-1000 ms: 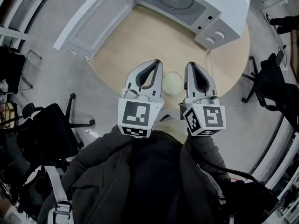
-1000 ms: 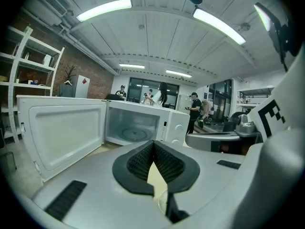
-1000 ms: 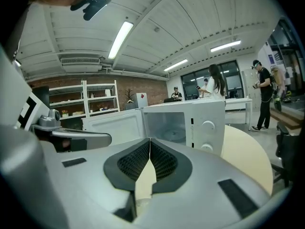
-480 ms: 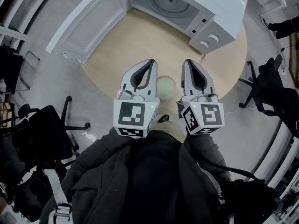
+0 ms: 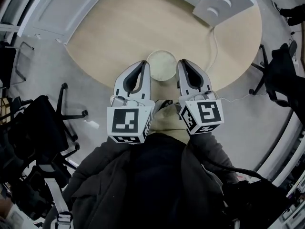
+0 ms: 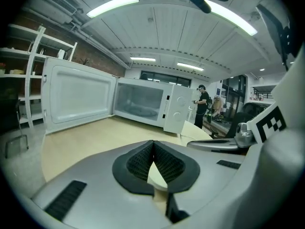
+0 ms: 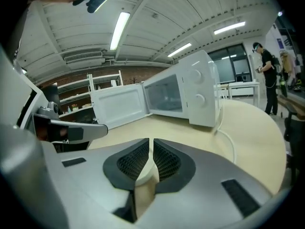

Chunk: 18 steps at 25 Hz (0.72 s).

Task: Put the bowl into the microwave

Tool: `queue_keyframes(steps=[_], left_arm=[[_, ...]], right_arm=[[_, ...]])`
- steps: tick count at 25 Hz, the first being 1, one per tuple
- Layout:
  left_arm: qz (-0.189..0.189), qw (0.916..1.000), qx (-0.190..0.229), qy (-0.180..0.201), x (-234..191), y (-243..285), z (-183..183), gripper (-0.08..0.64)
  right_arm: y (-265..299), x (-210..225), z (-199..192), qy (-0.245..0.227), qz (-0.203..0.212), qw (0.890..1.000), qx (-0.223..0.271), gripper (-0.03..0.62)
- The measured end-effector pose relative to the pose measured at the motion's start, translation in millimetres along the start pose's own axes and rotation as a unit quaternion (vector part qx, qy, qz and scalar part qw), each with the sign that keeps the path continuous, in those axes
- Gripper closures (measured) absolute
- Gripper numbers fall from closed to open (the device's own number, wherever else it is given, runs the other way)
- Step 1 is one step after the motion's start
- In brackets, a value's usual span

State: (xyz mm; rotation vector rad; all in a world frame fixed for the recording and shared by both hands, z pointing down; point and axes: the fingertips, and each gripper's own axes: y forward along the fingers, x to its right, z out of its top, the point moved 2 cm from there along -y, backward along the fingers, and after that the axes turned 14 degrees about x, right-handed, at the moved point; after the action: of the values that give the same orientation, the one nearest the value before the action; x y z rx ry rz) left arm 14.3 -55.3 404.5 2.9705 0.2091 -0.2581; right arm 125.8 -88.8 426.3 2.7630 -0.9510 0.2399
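Observation:
A shallow cream bowl [image 5: 161,65] rests on the round wooden table [image 5: 119,32], close to its near edge. My left gripper [image 5: 142,63] and right gripper [image 5: 183,62] flank it, their tips beside its left and right rims; contact is unclear. Both are shut with nothing between the pads. In the left gripper view the bowl [image 6: 157,177] shows below the closed jaws [image 6: 153,145]; the right gripper view shows the bowl [image 7: 145,174] the same way under its gripper [image 7: 151,142]. The white microwave [image 6: 143,104] stands at the table's far side, its door [image 6: 78,97] swung wide open.
The microwave's control panel [image 5: 220,3] and white power cable [image 5: 216,39] lie at the far right of the table. Black office chairs stand on the floor at the left [image 5: 40,128] and right [image 5: 281,70]. A person [image 6: 202,107] stands far behind.
Both grippers have dropped toward the table and reached forward, so their tips now flank the bowl. The head view has tilted down, pushing the microwave to the top edge.

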Motion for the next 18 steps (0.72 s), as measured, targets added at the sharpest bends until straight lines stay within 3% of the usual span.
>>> queue_keyframes(steps=[4,11,18], left_arm=[[0.013,0.9999,-0.003,-0.005,-2.3,-6.4,-17.3,0.551],[0.022,0.9997,-0.006,-0.007,-6.8,-8.7,-33.8,0.551],[0.028,0.9994,-0.01,-0.014,-15.6,-3.8,-32.3,0.551]], right_arm=[[-2.4,0.4,-31.5,0.012,0.009,0.999,-0.032,0.506],[5.1,5.0,-38.9,0.029,0.004,0.999,-0.018,0.506],[15.9,3.0,-40.9,0.036,0.012,0.997,-0.061,0.509]])
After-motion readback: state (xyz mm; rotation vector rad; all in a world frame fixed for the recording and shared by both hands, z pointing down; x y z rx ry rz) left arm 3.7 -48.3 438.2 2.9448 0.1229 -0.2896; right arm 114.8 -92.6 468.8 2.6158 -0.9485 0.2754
